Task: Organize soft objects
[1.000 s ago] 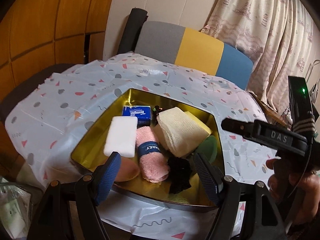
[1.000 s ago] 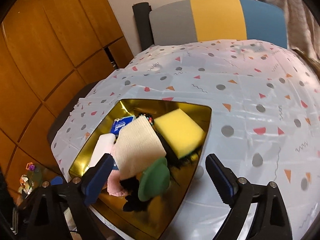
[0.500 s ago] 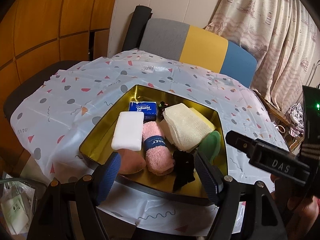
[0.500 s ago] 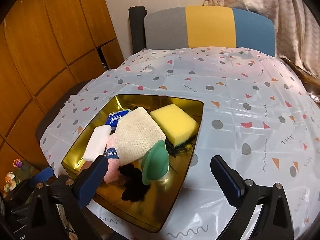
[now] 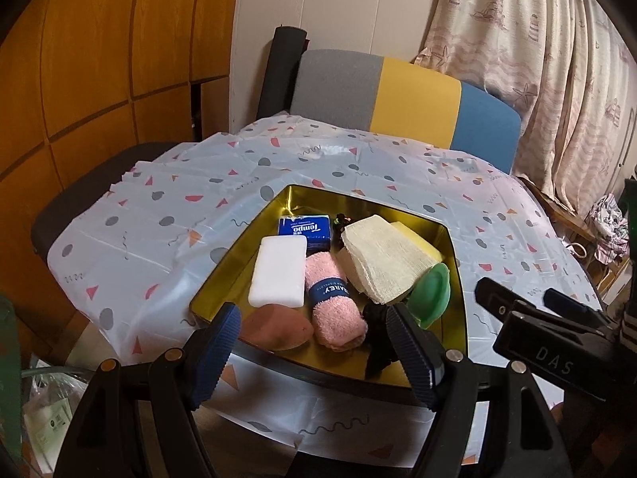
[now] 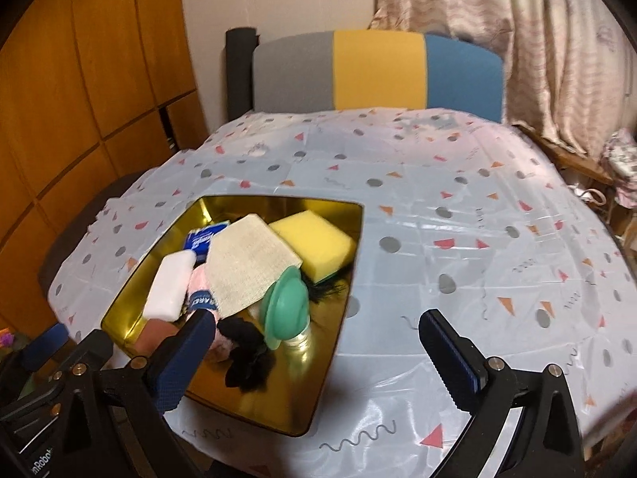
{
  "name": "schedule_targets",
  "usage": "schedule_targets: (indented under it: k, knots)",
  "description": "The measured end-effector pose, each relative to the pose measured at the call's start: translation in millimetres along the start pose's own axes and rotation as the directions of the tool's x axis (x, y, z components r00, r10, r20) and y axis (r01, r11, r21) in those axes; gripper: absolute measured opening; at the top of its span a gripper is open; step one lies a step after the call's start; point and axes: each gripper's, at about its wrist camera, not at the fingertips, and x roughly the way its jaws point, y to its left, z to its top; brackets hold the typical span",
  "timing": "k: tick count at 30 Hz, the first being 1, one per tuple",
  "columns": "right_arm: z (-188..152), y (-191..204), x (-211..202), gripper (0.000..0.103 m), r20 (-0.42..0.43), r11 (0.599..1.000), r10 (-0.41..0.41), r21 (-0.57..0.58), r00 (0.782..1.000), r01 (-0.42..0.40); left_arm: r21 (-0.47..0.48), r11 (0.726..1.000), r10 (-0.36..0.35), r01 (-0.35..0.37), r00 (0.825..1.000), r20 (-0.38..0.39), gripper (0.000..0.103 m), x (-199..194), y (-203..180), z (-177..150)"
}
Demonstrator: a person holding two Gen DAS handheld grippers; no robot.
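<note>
- Left wrist view: the left gripper (image 5: 312, 348) hangs with its jaws spread and nothing between them, at the near rim of a gold tray (image 5: 458, 298).
- The tray sits on a round table under a white tablecloth (image 5: 167, 215) printed with grey dots and red and orange triangles.
- In the tray lie a white sponge (image 5: 278, 271), a blue Tempo tissue pack (image 5: 304, 230), a rolled pink towel (image 5: 334, 302), a folded cream cloth (image 5: 384, 263), a green silicone piece (image 5: 432, 294) and a brown pad (image 5: 274, 326).
- Beyond the table stands a chair back (image 5: 414, 99) in grey, yellow and blue; wooden panels (image 5: 99, 59) fill the left, a patterned curtain (image 5: 557, 59) the right.
- Right wrist view: the right gripper (image 6: 314, 342) is spread wide and empty, its left finger over the tray's near end and its right finger over bare tablecloth.
- A yellow sponge (image 6: 318, 243) lies at the tray's far right, touching the cream cloth; a black soft item (image 6: 247, 362) lies near.
</note>
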Motion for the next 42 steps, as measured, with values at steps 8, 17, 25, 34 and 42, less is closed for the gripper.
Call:
schedule_targets:
  k: [8, 17, 25, 34, 42]
  knots:
    - [-6.1, 5.1, -8.9, 0.103, 0.032, 0.996, -0.092, -0.007, 0.995, 0.092, 0.012, 0.999, 0.051, -0.051, 0.998, 0.038, 0.077, -8.7, -0.3, 1.9]
    - [-14.6, 6.2, -19.7, 0.103, 0.033, 0.988, -0.156, -0.007, 0.987, 0.156, 0.017, 0.991, 0.13, -0.131, 0.99, 0.047, 0.077, -6.6, 2.3, 2.9]
    - [-16.8, 5.1, -18.7, 0.103, 0.012, 0.99, -0.142, 0.009, 0.99, 0.141, 0.021, 0.988, 0.155, -0.156, 0.987, 0.046, 0.077, -7.1, -0.5, 1.3]
    - [-18.3, 4.7, -18.8, 0.103, 0.008, 0.989, -0.145, 0.019, 0.989, 0.145, 0.036, 0.989, 0.145, -0.146, 0.989, 0.027, 0.077, -3.9, -2.7, -0.8]
    - [-19.0, 0.2, -14.3, 0.103, -0.017, 0.99, -0.135, 0.038, 0.991, 0.135, 0.048, 0.988, 0.146, -0.147, 0.989, 0.024, 0.077, -2.2, -3.9, -1.9]
